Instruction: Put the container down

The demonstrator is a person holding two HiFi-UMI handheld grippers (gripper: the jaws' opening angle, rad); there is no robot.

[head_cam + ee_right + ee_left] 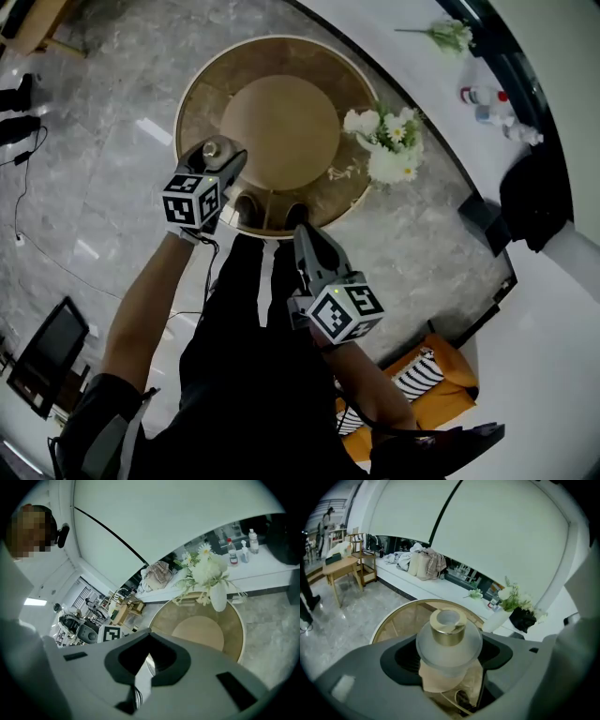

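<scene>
A frosted glass container (449,645) with a gold collar and an open mouth sits upright between my left gripper's (449,660) jaws, which are shut on its round body. From the head view, the container (215,148) and left gripper (221,165) hover over the near left edge of the round wooden table (199,98). My right gripper (305,232) is lower, by the table's near rim, with its jaws together and nothing between them. In the right gripper view that gripper (146,663) points toward the table (234,637).
A white vase of white flowers (388,150) stands on the table's right side, and the flowers (206,571) also show in the right gripper view. A white ledge (441,103) behind carries bottles (483,98) and a black bag (536,197). An orange seat (422,375) is at the lower right.
</scene>
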